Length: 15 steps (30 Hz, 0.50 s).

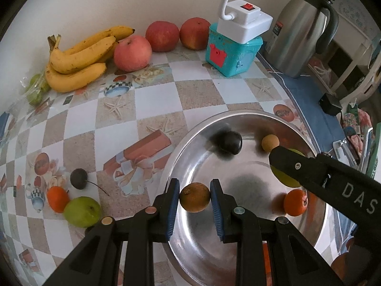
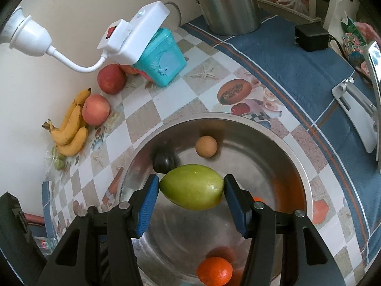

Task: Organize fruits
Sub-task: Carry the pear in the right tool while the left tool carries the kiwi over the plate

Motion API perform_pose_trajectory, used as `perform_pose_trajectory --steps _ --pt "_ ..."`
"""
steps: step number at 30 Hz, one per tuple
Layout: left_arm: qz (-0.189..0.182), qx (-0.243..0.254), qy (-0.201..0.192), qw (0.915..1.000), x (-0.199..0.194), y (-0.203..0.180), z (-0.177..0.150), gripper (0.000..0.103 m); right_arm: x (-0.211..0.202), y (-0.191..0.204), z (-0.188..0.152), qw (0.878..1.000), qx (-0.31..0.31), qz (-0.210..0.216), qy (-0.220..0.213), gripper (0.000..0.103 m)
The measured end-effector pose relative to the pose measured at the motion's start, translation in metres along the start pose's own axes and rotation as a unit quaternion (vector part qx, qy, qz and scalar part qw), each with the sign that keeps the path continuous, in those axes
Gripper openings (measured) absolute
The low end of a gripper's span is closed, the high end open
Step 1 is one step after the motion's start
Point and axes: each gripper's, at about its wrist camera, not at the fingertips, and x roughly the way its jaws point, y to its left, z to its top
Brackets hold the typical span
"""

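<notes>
Blue-padded left gripper (image 1: 194, 196) clamps brown fruit (image 1: 194, 200) — right gripper (image 2: 191, 187) clamps green fruit (image 2: 191, 187).

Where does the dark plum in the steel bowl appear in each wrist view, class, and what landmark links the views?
Left wrist view: dark plum sits right of centre, at the steel bowl's far side.
Right wrist view: dark plum sits left of centre, behind the green fruit.
Shared landmark: teal box.

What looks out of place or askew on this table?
A white power adapter sits tilted on top of the teal box, overhanging its edge, with its cord rising into the air. It looks precariously balanced. The fruit and the metal bowl look normal, with nothing spilled.
</notes>
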Motion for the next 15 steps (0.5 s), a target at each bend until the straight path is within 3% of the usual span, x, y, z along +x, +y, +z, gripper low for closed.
perform_pose_trajectory --steps 15 --pt "0.011 0.006 0.022 0.9997 0.011 -0.001 -0.01 0.029 0.017 -0.002 -0.008 0.999 0.006 -0.011 0.037 0.058"
